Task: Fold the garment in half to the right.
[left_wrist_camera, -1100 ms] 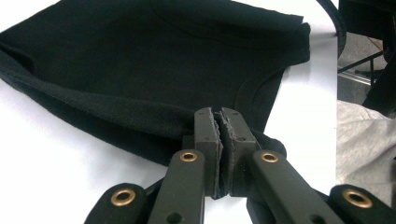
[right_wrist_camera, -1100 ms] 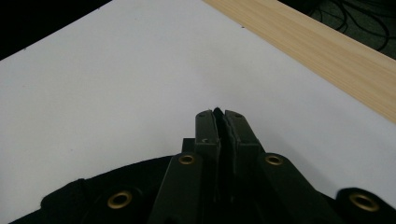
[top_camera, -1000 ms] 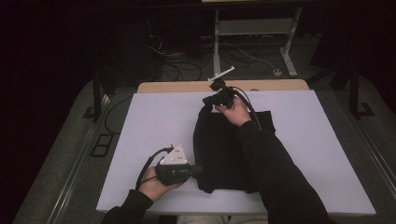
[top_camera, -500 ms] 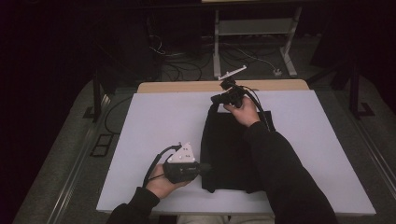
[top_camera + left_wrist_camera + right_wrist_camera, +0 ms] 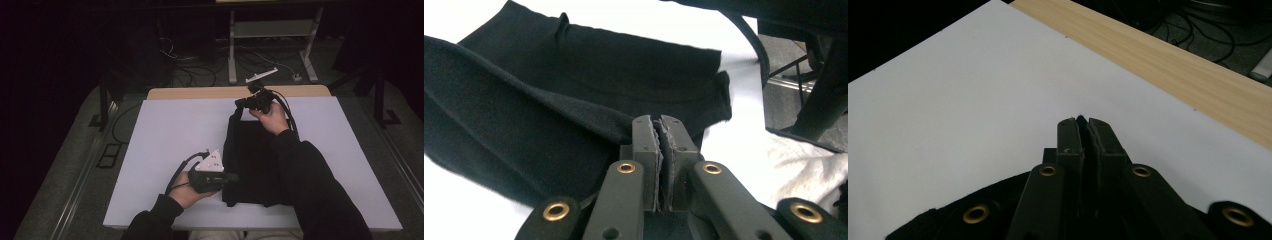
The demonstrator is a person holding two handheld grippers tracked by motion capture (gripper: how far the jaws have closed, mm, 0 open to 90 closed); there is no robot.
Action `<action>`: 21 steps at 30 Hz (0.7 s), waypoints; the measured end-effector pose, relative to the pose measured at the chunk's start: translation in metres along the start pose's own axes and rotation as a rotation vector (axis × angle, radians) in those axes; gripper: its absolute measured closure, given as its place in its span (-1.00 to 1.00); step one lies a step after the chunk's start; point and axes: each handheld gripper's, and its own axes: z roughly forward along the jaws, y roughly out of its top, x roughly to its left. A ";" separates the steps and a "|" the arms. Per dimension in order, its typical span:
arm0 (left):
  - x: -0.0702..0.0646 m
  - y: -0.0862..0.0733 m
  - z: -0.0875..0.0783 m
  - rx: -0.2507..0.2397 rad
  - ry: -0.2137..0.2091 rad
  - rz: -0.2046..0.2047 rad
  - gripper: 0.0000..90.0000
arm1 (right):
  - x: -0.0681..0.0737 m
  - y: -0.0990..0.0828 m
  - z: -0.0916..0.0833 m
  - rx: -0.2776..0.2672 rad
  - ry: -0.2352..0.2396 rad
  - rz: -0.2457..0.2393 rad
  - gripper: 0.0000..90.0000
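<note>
Cloth [image 5: 255, 165] lay dark on the white table [image 5: 165, 130]; both grippers, left [image 5: 231, 178] and right [image 5: 240, 104], pinched its edges, cables [image 5: 200, 60] on the floor beyond.

matt black fleecy cloth [image 5: 252, 165]; smooth white table sheet [image 5: 170, 130]; wooden edge strip [image 5: 200, 92].

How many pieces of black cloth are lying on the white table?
1. The black cloth garment lies right of the middle of the white table, stretched between the near left claw and the far right claw.
</note>
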 end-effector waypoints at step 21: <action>-0.015 0.023 0.037 -0.018 -0.062 0.022 0.88 | -0.024 -0.020 -0.045 -0.060 -0.007 0.082 0.85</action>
